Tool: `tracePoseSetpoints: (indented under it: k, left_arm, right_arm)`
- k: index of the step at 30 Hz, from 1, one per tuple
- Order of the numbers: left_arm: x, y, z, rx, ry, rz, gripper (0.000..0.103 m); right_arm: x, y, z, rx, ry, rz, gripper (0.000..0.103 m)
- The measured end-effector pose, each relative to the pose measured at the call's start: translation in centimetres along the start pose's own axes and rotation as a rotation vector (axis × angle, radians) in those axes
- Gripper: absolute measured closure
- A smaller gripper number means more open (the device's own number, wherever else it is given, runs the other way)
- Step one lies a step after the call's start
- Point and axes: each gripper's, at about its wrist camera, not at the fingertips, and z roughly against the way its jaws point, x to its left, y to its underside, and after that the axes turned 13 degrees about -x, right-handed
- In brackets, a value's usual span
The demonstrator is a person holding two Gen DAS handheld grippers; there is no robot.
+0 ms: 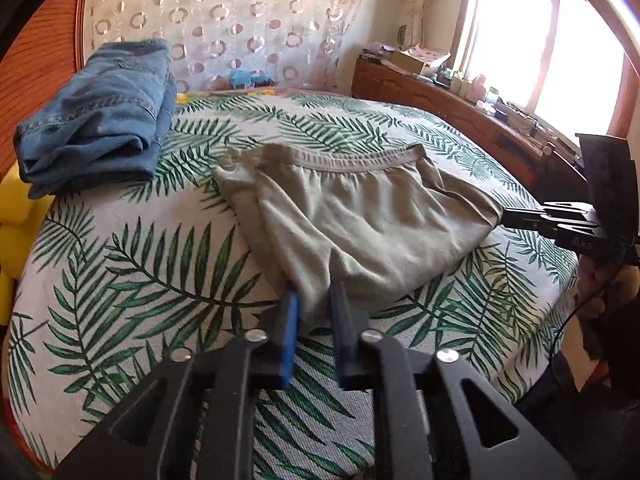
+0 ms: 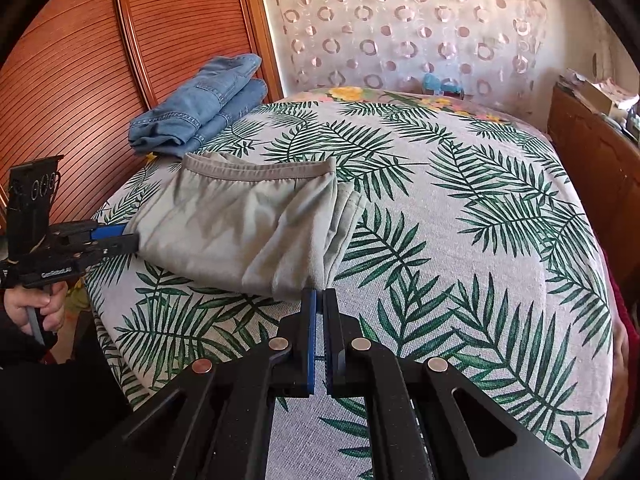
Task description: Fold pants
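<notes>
The grey-green pants (image 1: pixel 352 216) lie folded into a compact bundle on the leaf-print bedspread (image 1: pixel 132 264), elastic waistband at the far edge. They also show in the right wrist view (image 2: pixel 248 224). My left gripper (image 1: pixel 314 292) has its fingers slightly apart with the bundle's near corner between them. My right gripper (image 2: pixel 319 294) is nearly shut at the bundle's other near corner, with fabric at its tips. Each gripper shows in the other's view, the right one (image 1: pixel 508 216) and the left one (image 2: pixel 130 238), at the bundle's edge.
Folded blue jeans (image 1: pixel 100 116) sit at the bed's far left by the wooden wardrobe (image 2: pixel 80 60). A wooden sideboard (image 1: pixel 460 104) with clutter runs along the window side. A yellow object (image 1: pixel 16 216) lies at the left bed edge.
</notes>
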Motion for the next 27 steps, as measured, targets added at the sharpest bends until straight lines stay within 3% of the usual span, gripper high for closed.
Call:
tracePoseSetpoints:
  k: [7,20,27]
  left_arm:
    - [1.1,-0.7,1.8,-0.059,-0.024,0.028,0.093]
    - [-0.3,-0.2,3.8,-0.015,0.018,-0.013,0.093]
    - [-1.0,-0.1,4.1,-0.004,-0.003,-0.036,0.088]
  right_arm:
    - [-1.0,0.2,1.2,-0.01,0.008,-0.01,0.101]
    - [1.3,0.8,4.8,-0.013,-0.014,0.027,0.101]
    - [2.2,1.5,5.7,0.006,0.006,0.039,0.101]
